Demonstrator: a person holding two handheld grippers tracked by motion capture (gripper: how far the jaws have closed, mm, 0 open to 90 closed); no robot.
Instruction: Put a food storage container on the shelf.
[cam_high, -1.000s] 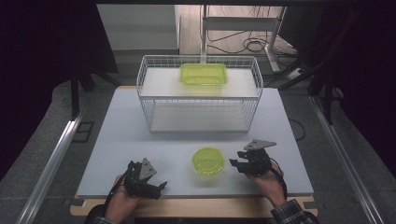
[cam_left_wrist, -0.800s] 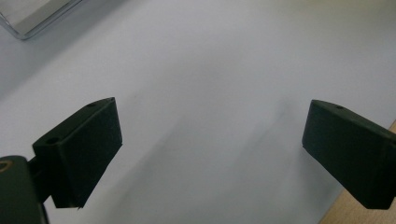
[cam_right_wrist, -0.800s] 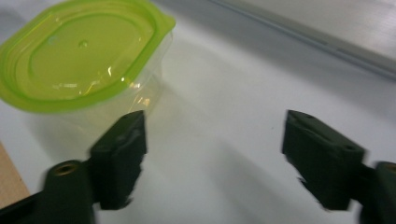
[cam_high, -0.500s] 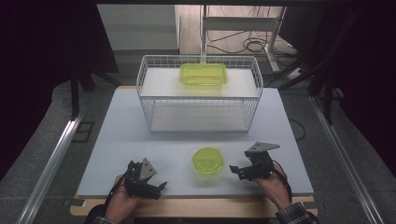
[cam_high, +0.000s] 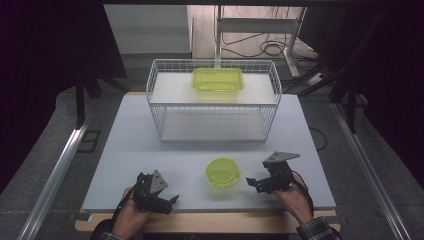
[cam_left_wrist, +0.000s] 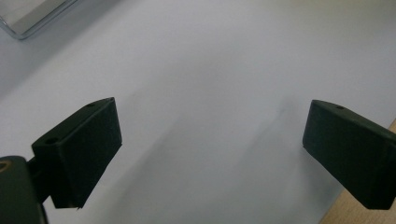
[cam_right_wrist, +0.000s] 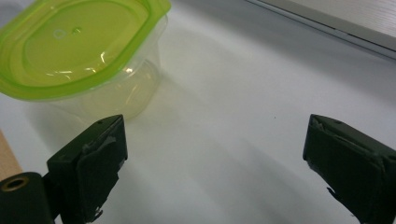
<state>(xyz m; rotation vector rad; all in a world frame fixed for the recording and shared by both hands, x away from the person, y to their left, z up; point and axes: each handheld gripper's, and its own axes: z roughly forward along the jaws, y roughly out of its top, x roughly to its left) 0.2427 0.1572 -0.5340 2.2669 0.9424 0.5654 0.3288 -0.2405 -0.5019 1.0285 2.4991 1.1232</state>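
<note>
No lettering reads on the round green-lidded container, standing on the table just left of the right gripper, whose empty jaws have just been opening wide; the left gripper gapes empty too.

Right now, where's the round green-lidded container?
In the high view the round container sits on the white table, near its front edge, between the two hand-held grippers and closer to the right hand-held gripper.

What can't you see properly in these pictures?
- Round tub: right gripper view, its left side cut off by the picture's edge.
- Rectangular tub: high view, too small and behind basket wires to tell what's inside.
- Left gripper: high view, fingers too dark and small to tell apart.
</note>
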